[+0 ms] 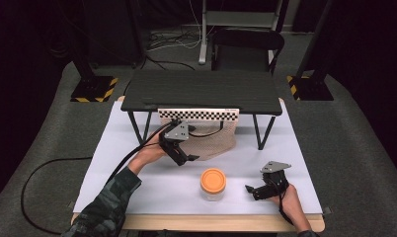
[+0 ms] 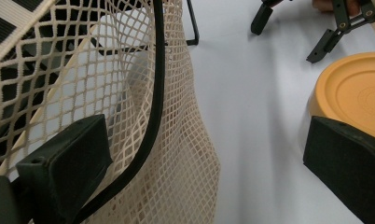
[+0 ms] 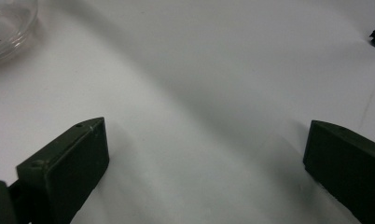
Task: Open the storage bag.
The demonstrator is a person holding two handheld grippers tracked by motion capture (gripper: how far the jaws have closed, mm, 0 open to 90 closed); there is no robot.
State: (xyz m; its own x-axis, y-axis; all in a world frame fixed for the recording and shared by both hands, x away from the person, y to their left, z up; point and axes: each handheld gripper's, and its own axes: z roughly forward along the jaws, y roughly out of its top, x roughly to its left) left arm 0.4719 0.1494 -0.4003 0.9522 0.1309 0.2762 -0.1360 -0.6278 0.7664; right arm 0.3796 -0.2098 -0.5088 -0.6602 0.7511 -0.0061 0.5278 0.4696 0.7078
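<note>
Net bag (image 1: 214, 136) of cream mesh hangs from the front edge of a small black table (image 1: 201, 91) and spreads onto the white worktop (image 1: 152, 187). It lies just beside the left jaw of the left gripper (image 1: 185, 157), and in the left gripper view the mesh (image 2: 143, 140) with its black cord (image 2: 153, 107) runs partly in front of that jaw. The jaws of this gripper stand wide and hold nothing; I judge that they are opened like this to take the edge of the bag or its cord.

A glass jar (image 1: 213, 185) with an orange lid (image 2: 353, 93) stands on the worktop near the right jaw of the left gripper, apart from the mesh. It is probably placed close so that it can go into the bag.

The right gripper (image 1: 256, 190) rests low over the worktop, on the other side of the jar. Its jaws are wide too, with bare white surface between them, and the jar's glass base (image 3: 8, 28) shows far beyond the left jaw. It seems to wait for the jar.
</note>
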